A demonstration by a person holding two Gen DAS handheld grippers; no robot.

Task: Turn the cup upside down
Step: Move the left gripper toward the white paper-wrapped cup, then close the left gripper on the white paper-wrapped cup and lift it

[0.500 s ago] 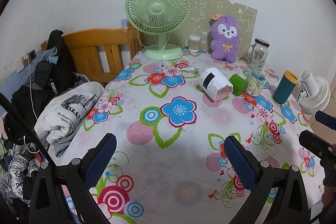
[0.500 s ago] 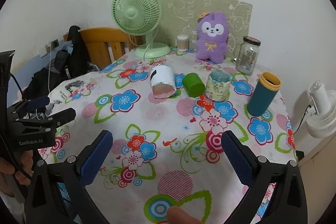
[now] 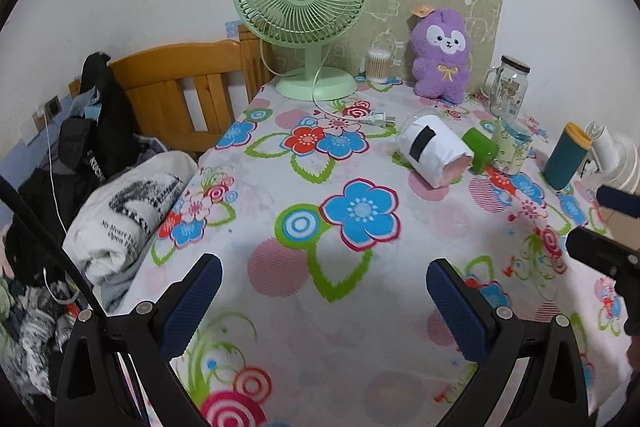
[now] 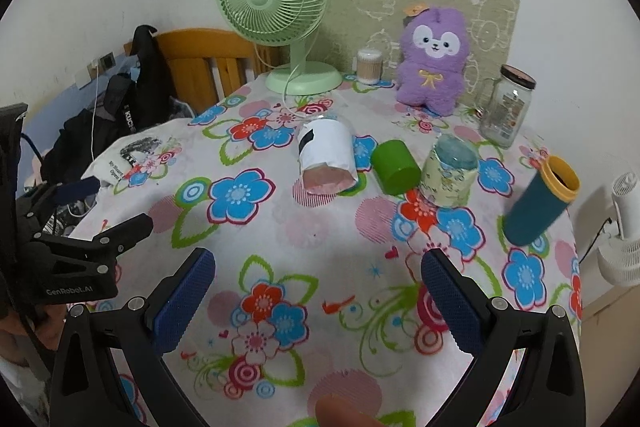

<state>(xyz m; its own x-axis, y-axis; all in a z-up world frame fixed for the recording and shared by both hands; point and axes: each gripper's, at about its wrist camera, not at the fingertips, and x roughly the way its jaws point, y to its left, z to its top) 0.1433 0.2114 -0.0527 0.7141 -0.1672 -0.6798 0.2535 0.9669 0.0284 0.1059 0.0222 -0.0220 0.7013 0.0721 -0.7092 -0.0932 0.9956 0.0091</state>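
Well ahead of the spread right gripper [image 4: 318, 297] stands the teal cup [image 4: 538, 205]

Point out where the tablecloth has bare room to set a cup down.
Free: the near stretch of tablecloth between both open grippers and the white cup. Crowded: the far right, around the green cup, teal tumbler and jar.

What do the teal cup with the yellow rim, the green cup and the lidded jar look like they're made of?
Teal cup: looks like matte plastic, dull sheen; the yellow rim could be a silicone or plastic band.
Green cup, lying on its side: opaque glossy plastic, with soft highlights.
Jar: clear glass by its see-through wall and handle; the dark lid's material is unclear.
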